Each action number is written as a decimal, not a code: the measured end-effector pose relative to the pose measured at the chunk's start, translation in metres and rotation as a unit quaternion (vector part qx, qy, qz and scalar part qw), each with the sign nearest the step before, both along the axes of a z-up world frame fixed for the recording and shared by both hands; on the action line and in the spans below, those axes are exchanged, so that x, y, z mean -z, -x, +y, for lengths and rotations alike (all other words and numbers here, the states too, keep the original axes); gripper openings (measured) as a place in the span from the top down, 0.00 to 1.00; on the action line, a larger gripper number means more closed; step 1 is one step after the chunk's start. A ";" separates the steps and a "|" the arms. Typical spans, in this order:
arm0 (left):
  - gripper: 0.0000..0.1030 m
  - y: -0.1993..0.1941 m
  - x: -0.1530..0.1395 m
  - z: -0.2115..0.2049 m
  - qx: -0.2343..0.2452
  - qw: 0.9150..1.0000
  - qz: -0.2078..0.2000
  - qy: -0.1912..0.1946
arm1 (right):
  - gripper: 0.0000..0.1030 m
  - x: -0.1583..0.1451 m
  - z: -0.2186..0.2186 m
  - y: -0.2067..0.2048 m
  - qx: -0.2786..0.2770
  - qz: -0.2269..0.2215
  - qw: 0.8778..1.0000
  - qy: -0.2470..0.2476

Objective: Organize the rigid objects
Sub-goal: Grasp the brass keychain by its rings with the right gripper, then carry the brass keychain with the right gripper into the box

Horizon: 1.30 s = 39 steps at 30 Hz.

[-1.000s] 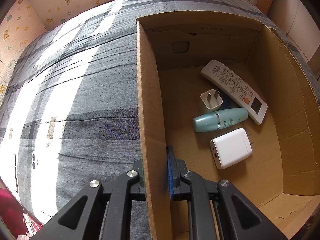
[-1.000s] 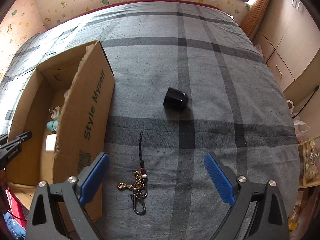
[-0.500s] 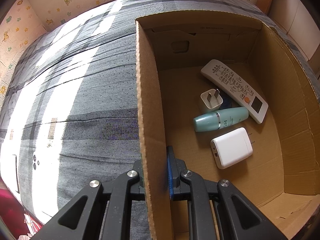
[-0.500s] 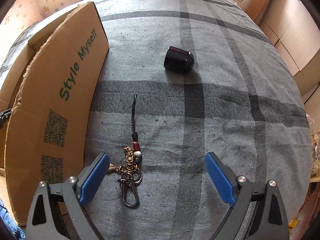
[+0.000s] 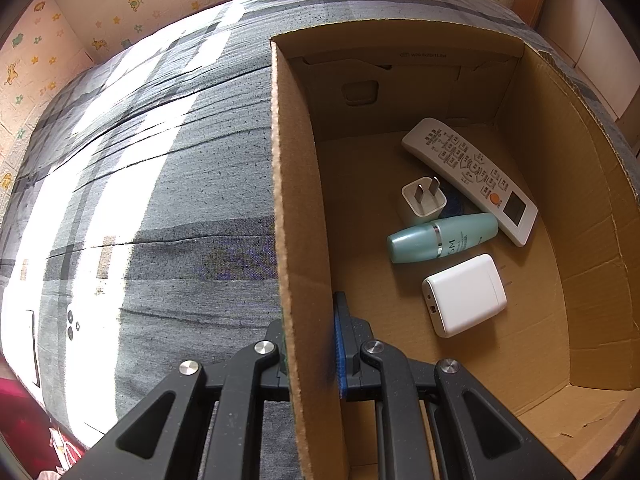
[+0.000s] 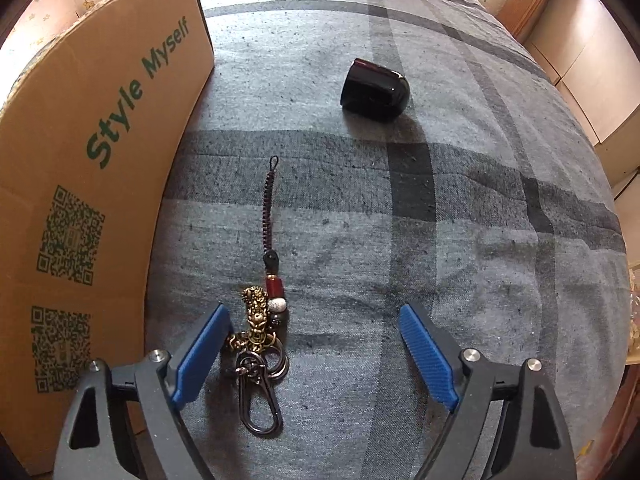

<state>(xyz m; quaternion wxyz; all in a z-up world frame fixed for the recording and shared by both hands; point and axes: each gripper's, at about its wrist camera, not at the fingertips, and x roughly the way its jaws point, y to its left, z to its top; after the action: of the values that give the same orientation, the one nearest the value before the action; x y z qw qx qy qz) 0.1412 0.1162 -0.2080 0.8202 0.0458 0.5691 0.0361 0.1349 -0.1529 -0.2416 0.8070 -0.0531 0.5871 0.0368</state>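
Since a second ago the right hand-held gripper [image 6: 312, 344] has sunk toward the bed, so the keychain [image 6: 260, 332] that lay well ahead of it now sits between its blue pads, close to the left pad [image 6: 200, 356], and the carton's printed side fills more of the right wrist view. The jaws are closing but stand wide, and neither pad touches the keychain yet. The keychain lies flat on the grey checked bedspread [image 6: 440, 240], its brass charm and rings nearest the gripper, its braided cord trailing away, just beside the cardboard box [image 6: 80, 140]. A black glossy cap-shaped object [image 6: 376, 90] rests farther up the bed, well apart. The left hand-held gripper [image 5: 312, 344] is clamped on the box's near wall, unmoved, steadying it. Inside lie a remote control [image 5: 468, 176], a small plug adapter [image 5: 422, 202], a teal bottle [image 5: 442, 238] and a white charger [image 5: 464, 296]. The step in hand looks like picking up the keychain. The next move probably calls for shifting slightly left to centre the charm, closing fully, then lifting it over the box wall.
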 end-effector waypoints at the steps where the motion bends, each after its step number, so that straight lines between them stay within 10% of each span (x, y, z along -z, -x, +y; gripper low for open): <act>1: 0.87 0.000 0.000 0.000 0.000 1.000 0.000 0.000 | 0.13 0.002 0.001 0.000 -0.001 0.001 1.000 0.002; 6: 0.87 0.000 0.000 -0.001 0.000 1.000 -0.001 -0.001 | 0.17 0.006 0.007 -0.002 0.001 0.002 1.000 0.005; 12: 0.87 0.000 -0.001 -0.003 0.001 1.000 0.000 -0.003 | 0.81 -0.005 0.008 0.004 -0.006 -0.007 1.000 -0.001; 39: 0.87 0.000 -0.001 -0.002 0.000 1.000 -0.001 0.000 | 0.88 -0.074 -0.021 0.016 0.007 -0.039 0.998 -0.045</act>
<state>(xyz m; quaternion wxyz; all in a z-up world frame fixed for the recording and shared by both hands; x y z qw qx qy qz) 0.1410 0.1140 -0.2074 0.8205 0.0460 0.5687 0.0362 0.1191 -0.1737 -0.1680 0.8309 -0.0144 0.5534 0.0555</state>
